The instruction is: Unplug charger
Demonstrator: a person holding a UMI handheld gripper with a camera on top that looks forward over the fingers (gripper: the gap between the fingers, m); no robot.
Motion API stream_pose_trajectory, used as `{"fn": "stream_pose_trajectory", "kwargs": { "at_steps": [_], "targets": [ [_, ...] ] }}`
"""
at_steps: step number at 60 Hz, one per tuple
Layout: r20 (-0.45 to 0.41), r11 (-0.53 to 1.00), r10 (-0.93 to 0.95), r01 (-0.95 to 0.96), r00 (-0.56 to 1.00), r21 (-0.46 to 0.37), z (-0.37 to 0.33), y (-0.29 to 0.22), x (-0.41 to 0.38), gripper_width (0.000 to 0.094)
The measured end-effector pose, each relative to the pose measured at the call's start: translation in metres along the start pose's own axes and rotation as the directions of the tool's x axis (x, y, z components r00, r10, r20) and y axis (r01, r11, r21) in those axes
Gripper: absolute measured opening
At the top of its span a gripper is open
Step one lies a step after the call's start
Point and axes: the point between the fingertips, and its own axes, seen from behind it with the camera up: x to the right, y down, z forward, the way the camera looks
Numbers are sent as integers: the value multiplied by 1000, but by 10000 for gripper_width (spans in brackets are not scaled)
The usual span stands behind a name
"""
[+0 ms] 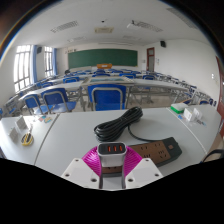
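Gripper view: the gripper (pixel 112 163) sits low at the near edge of the desk (pixel 60 135), and its two fingers press their magenta pads (pixel 112 150) against the sides of a small dark charger (pixel 112 149), so the tongs are drawn narrow and holding it. The charger appears plugged into the near end of a brown power strip (pixel 150 150) that runs off toward the desk's right edge. A black cable (pixel 120 125) lies coiled on the desk just beyond.

The charger looks light, rigid and smooth-sided, so it may slip. I judge the flat side faces the best hold, gripped low near the strip. The strip is light too and may lift with the pull.
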Motion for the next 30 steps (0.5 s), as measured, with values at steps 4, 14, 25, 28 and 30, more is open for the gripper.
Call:
{"fn": "stream_pose_trajectory", "kwargs": {
  "at_steps": [4,14,25,28,30],
  "targets": [
    [-10,1000,12,-12,1000,-18,1,-1,1,227],
    [44,913,-22,2,999,408,-111,-209,5,212],
    [0,877,76,-67,997,475,-124,-279,129,213],
    [-36,920,86,-65,996,387,-92,-258,167,212],
    [-55,949,96,-75,994,308,-67,-228,189,213]
  ]
}}
